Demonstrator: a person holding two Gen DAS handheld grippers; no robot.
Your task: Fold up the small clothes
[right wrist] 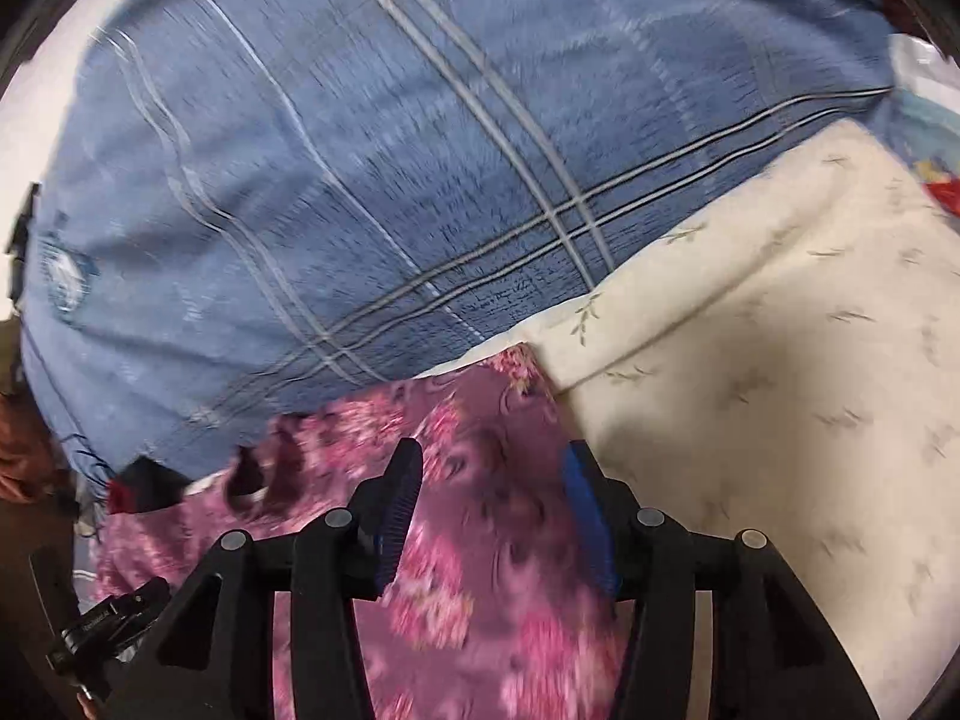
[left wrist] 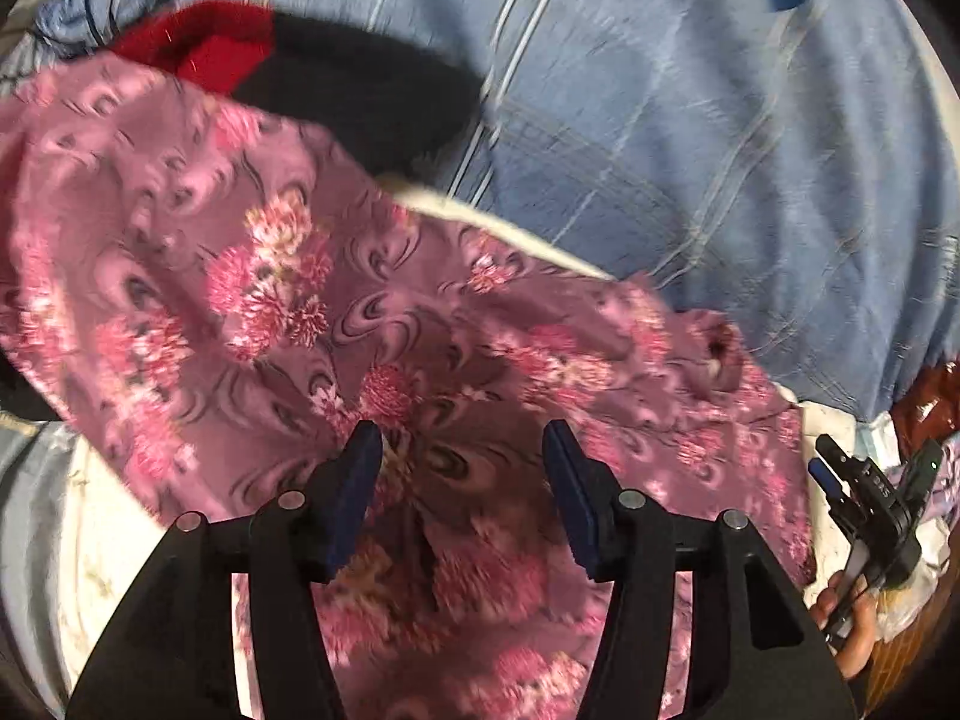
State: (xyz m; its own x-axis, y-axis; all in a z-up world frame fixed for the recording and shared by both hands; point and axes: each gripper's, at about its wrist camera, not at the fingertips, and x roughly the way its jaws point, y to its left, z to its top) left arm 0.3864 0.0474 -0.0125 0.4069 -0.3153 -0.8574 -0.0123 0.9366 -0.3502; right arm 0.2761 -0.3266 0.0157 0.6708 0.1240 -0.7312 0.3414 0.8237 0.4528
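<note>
A mauve garment with pink flowers [left wrist: 288, 276] lies spread on the bed and fills the left wrist view. My left gripper [left wrist: 462, 438] is open just above it, with cloth showing between the blue pads and nothing held. The same garment [right wrist: 480, 540] shows in the right wrist view under my right gripper [right wrist: 492, 459], which is also open over the cloth near its edge. The right gripper also shows at the right edge of the left wrist view [left wrist: 864, 498]. Both views are motion-blurred.
A blue checked bedsheet [right wrist: 360, 180] covers the bed behind. A cream leaf-print cloth [right wrist: 780, 330] lies to the right. A red and black garment [left wrist: 288, 66] lies beyond the floral one at the upper left.
</note>
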